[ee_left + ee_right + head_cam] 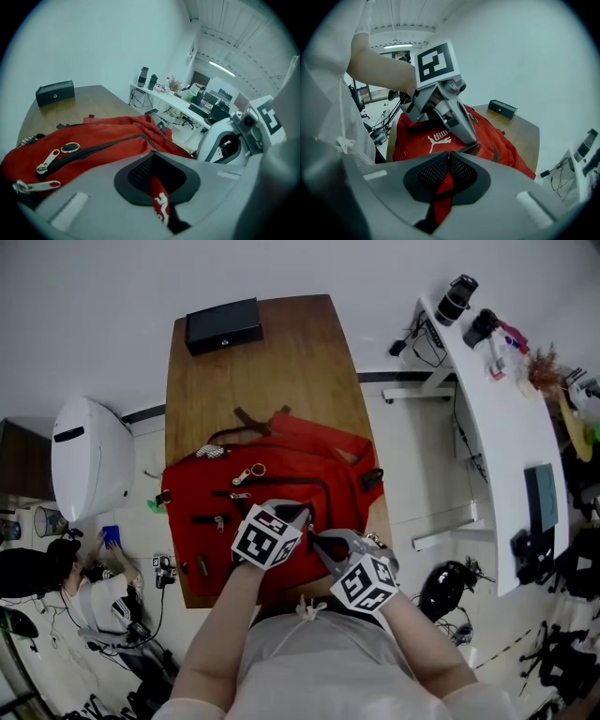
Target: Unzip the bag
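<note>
One long brown wooden table [281, 343] and on its near half, right in front of the person, one red fabric bag [281, 460]. It lies flat with its long axis left to right across the table and its straps pointing at the far end. One black rectangular box [222, 324] sits back there. Two grippers, both on the bag's near middle: left gripper [151, 153] has its jaws pressed together on a red logo tab [160, 206], right gripper [448, 154] is pinched down on a plain red strip [440, 201]. Two silver zipper pulls [48, 161] lie on the bag's left.
</note>
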Demonstrator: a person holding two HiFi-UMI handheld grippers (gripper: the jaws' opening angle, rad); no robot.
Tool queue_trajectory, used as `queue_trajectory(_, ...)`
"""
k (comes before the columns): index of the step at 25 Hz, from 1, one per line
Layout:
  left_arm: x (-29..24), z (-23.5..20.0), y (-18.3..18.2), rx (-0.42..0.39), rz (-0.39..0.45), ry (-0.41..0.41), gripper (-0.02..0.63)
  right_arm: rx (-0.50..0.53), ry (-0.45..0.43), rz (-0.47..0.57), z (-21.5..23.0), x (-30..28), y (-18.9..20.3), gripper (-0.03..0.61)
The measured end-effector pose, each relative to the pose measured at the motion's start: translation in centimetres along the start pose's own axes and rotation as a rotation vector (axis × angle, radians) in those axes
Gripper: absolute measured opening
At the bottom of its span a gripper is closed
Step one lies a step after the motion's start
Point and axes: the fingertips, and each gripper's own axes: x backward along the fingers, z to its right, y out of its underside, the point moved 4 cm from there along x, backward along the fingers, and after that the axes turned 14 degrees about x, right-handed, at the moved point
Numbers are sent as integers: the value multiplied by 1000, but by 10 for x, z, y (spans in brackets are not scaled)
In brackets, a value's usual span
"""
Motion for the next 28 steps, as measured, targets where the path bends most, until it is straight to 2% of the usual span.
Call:
queue_trajectory(5, 4, 2, -1, -20, 59, 12, 6, -19, -42, -26, -18, 1, 3, 14)
queue_trajectory(10, 3, 3, 0, -44, 73, -6, 6, -74, -133, -79, -41, -3, 11, 15)
queue_trajectory(17, 5, 5, 3, -79, 107, 2, 6, -284, -200, -129, -59, -7, 21, 18)
queue_trajectory(21, 5, 4, 2, -90, 131, -3, 6, -305, -240, -160, -66, -9, 23, 20)
queue_trajectory(25, 6, 5, 4, -104, 143, -4, 6, -299, -355, -213, -104, -13, 30, 6)
queue_trajectory(28, 8, 4, 7, -102, 151, -6, 6, -341, -348, -199, -126, -15, 35, 6)
